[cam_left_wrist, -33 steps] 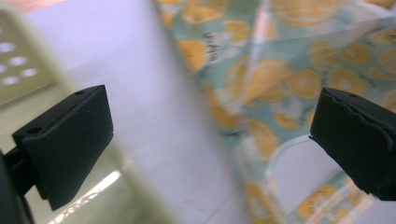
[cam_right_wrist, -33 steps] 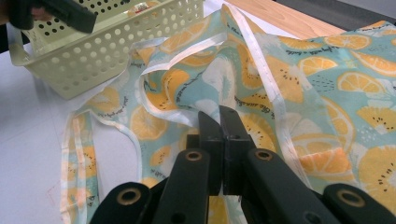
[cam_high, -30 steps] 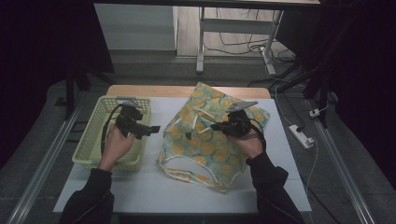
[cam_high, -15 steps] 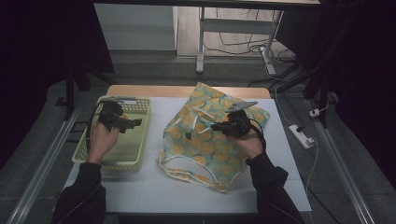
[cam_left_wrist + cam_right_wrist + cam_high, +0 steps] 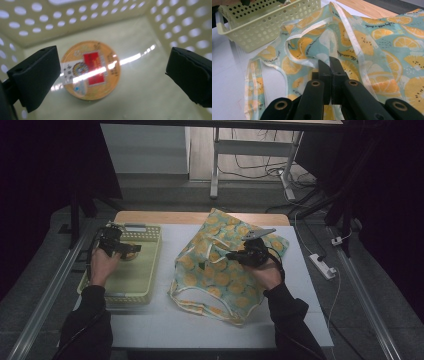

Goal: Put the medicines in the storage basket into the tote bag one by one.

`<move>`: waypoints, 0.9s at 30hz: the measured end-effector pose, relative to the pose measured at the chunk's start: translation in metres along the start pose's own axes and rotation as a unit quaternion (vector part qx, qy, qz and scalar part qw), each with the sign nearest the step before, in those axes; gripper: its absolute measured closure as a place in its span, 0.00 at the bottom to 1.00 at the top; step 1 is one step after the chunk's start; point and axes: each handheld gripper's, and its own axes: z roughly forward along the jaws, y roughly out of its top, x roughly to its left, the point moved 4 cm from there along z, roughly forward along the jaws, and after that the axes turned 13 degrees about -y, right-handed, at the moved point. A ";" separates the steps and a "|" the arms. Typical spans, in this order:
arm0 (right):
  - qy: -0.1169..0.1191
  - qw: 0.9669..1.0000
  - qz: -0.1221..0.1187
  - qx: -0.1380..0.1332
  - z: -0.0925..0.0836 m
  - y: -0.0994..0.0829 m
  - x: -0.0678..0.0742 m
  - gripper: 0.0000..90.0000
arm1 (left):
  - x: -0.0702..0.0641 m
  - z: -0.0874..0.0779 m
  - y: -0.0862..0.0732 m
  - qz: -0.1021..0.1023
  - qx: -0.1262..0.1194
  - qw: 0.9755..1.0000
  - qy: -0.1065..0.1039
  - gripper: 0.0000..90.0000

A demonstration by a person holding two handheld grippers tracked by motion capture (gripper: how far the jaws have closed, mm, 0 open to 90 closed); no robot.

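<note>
My right gripper (image 5: 233, 256) keeps its jaws pressed together on the rim of the fruit-print bag (image 5: 225, 275), holding its mouth up off the worktop (image 5: 150, 330). Farther off, my left gripper (image 5: 131, 250) has swung from beside the bag into the yellow basket (image 5: 150, 270), jaws spread above the round orange tin (image 5: 91, 70) lying flat there. Next, I judge: lower, straddle the tin, close.

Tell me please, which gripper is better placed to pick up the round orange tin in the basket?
The left gripper. It is over the basket with jaws open on either side of the round tin. The right gripper is shut on the fruit-print bag, away from the basket.
</note>
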 end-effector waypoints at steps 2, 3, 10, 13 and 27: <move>0.000 1.000 0.000 0.000 0.000 0.000 0.000 0.99 | 0.003 0.004 -0.001 -0.004 0.014 1.000 0.002 0.00; 0.000 1.000 0.000 0.000 0.000 0.000 0.000 0.99 | 0.004 0.006 -0.001 -0.007 0.024 1.000 0.007 0.00; 0.001 1.000 0.000 0.000 0.000 0.000 0.001 0.99 | 0.012 0.018 0.000 -0.008 0.070 0.997 0.028 0.00; 0.001 1.000 -0.001 0.000 0.000 0.000 0.001 0.99 | 0.015 0.021 0.000 -0.013 0.080 0.996 0.031 0.02; 0.001 1.000 -0.001 -0.002 -0.001 0.001 0.001 0.99 | 0.017 0.028 -0.003 -0.040 0.126 0.990 0.054 0.22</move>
